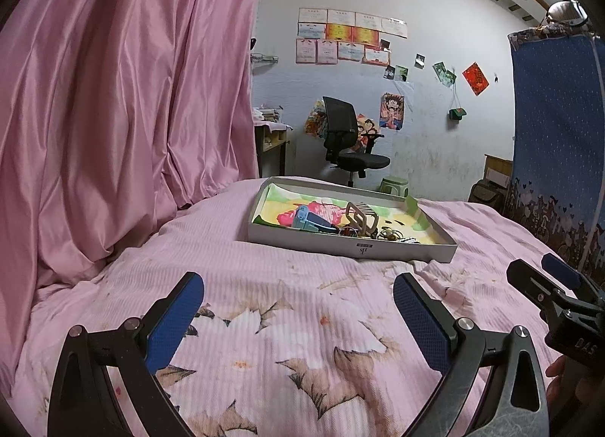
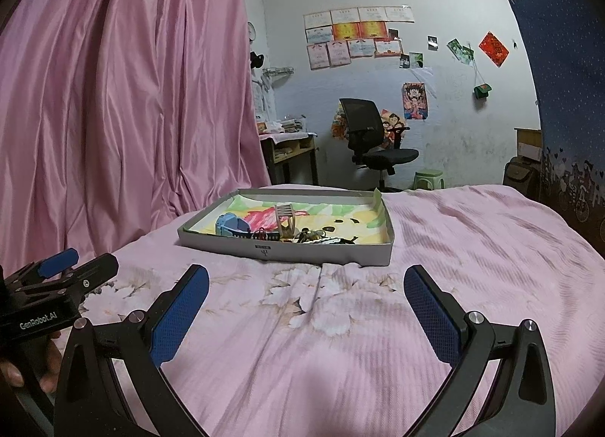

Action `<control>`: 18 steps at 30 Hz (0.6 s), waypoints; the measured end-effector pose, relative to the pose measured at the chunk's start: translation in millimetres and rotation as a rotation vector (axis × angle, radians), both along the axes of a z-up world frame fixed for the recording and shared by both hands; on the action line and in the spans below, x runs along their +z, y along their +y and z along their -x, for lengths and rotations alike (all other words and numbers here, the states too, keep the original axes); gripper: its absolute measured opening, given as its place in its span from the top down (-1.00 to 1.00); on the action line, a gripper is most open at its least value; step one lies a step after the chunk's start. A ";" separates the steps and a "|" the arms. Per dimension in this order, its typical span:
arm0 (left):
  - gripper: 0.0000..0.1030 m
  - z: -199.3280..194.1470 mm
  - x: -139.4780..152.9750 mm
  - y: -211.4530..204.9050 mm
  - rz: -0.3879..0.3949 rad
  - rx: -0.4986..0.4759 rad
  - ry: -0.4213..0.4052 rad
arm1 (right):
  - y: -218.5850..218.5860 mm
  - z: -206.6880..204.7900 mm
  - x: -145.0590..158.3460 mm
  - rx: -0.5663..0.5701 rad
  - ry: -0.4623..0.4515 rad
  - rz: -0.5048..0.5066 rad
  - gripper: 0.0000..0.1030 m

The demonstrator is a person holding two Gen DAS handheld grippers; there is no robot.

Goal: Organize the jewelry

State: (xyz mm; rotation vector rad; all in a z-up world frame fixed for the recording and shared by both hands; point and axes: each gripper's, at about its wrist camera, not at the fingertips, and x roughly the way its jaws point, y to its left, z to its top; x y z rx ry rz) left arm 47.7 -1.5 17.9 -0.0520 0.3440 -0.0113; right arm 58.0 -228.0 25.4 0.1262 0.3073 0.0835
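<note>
Pink quilt (image 2: 472, 248) covers the bed, and the box (image 2: 264, 251) of tangled jewelry (image 2: 314, 236) sits ahead on it. Left gripper (image 1: 298, 285) and right gripper (image 2: 306, 278) both hover spread wide, holding nothing. Soft bedding could let the box tip or slide if pressed; tangled pieces might lift together.

right tool (image 2: 306, 285) jaws wide, empty; above pink bedspread (image 2: 472, 255) | jewelry tray (image 2: 325, 253) ahead
</note>
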 end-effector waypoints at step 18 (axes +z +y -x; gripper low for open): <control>-0.96 1.5 -0.4 -1.1 -0.002 -0.001 0.000 | 0.3 -0.2 0.9 0.001 -0.001 0.000 -0.97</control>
